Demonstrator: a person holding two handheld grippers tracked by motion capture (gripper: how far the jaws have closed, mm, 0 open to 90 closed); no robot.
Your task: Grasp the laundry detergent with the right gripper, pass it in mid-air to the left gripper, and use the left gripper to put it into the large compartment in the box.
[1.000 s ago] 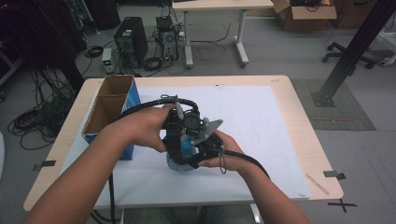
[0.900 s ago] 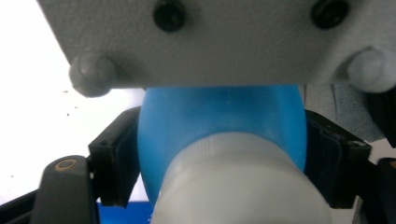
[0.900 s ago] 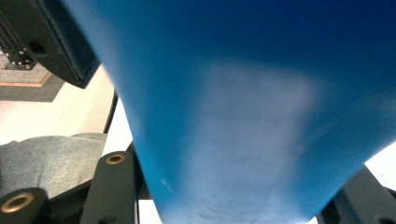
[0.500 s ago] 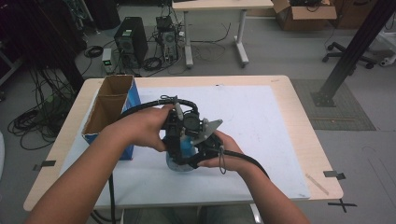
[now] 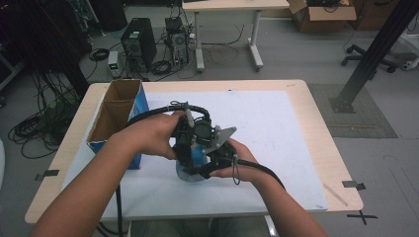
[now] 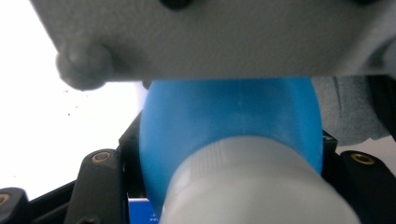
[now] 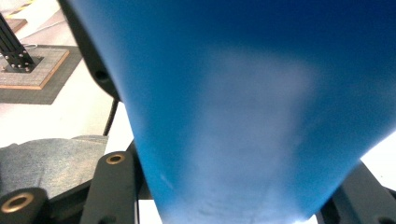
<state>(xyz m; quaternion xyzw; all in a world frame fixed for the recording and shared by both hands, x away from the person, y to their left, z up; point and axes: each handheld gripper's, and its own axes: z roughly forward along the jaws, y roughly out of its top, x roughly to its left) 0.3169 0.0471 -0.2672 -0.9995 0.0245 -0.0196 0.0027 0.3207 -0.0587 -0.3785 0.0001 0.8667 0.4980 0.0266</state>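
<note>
Two grippers clamped on one smooth blue bottle [image 5: 197, 157] right of the cardboard box [image 5: 114, 114]. Left gripper [image 5: 186, 148] fingers just closed around its ribbed grey cap [image 6: 261, 186]. Right gripper [image 5: 213, 159] fingers shut on the rounded body.

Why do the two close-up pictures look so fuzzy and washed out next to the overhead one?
Left gripper view: the blue bottle and its grey cap sit too near the lens, so they blur, and the background blows out white. Right gripper view: the bottle's blue body is soft. High view: evenly lit, sharp.

Soft, even indoor light from above, blown-out white tabletop [image 6: 28, 116] glare, close blue bottle [image 7: 243, 116] perhaps out of focus.
</note>
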